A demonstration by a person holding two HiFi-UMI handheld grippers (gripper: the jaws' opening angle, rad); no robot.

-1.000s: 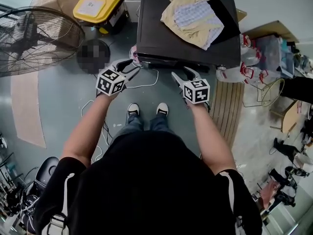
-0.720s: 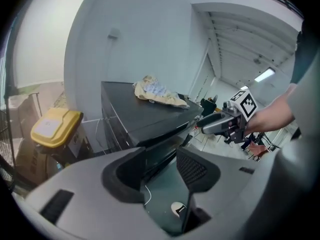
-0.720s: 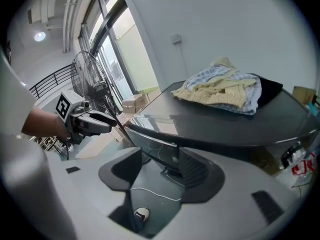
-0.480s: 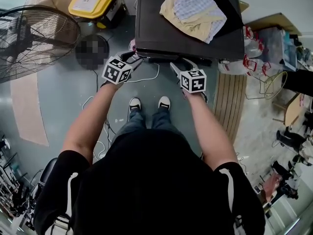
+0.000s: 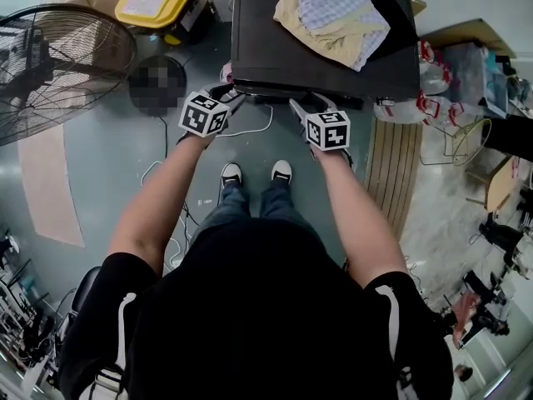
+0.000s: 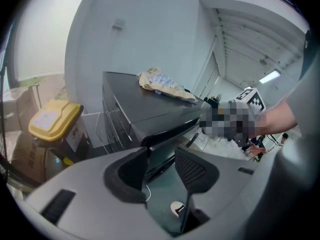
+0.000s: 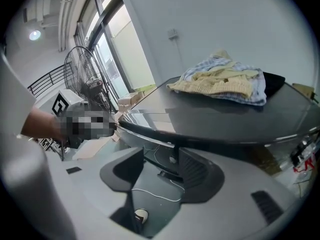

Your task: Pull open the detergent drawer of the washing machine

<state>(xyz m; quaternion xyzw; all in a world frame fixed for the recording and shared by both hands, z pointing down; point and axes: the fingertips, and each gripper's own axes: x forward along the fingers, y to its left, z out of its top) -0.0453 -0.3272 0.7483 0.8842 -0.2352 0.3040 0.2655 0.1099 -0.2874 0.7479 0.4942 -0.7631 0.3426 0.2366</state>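
Drawer is hiding in the front of the washing machine [image 5: 275,57], just under its top edge, not showing plainly. Left gripper [image 5: 230,97] and right gripper [image 5: 303,105] are reaching for that edge, jaws closing a little, nothing between them. Next, one is needing to catch the drawer front and pull.

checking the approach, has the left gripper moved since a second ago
Yes. The left gripper has moved toward the washing machine's front edge, away from the shoes. Its jaws are closing, with nothing pressed between them.
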